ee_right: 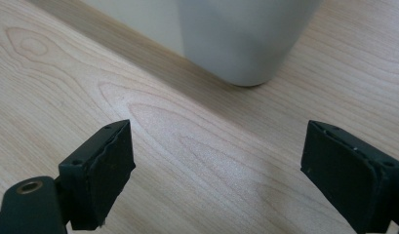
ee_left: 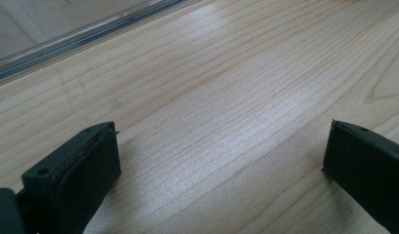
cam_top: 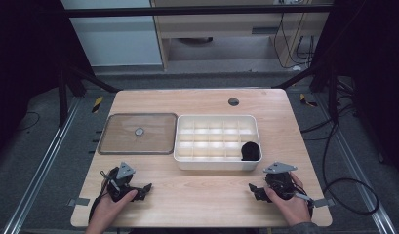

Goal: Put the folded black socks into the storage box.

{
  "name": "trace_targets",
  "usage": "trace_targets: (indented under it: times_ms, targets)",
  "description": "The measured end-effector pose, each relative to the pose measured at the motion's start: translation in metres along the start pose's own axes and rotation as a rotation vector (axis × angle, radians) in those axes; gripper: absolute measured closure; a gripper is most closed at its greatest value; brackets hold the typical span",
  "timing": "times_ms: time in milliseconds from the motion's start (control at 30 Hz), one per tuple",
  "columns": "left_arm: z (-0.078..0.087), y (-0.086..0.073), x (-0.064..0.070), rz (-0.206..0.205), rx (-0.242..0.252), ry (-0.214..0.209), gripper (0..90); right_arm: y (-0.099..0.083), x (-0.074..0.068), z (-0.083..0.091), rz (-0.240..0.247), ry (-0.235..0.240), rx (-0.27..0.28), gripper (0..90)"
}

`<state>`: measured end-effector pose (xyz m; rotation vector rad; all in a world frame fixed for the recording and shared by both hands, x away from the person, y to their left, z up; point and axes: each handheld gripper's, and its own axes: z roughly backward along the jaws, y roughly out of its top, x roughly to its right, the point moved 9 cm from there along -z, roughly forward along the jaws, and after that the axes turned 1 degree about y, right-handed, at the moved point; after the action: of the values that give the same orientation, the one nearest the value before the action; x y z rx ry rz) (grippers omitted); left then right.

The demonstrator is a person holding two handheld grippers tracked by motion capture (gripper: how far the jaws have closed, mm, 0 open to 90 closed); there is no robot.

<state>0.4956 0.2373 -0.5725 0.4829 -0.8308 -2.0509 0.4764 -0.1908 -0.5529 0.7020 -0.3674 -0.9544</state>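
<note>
My two black two-jaw grippers, left [cam_top: 144, 189] and right [cam_top: 253, 189], each carry a grey three-cornered plate; jaw blocks show small screw holes.

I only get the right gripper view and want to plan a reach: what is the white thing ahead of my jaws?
Observer: The near right corner of a white tray divided into many compartments.
Operator: Is anything in it?
Observer: One black object, in the near right compartment; I cannot tell what it is.
Operator: Is the tray covered?
Observer: No. A clear lid lies flat just left of it.
</note>
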Motion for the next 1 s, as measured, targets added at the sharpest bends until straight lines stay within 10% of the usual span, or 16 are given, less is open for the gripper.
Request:
trace_targets:
  times_ms: [1000]
  targets:
    - [0.000,0.000,0.000,-0.001,0.001,-0.001,0.0,-0.009,0.013,-0.016,-0.065,-0.031,0.032,11.4]
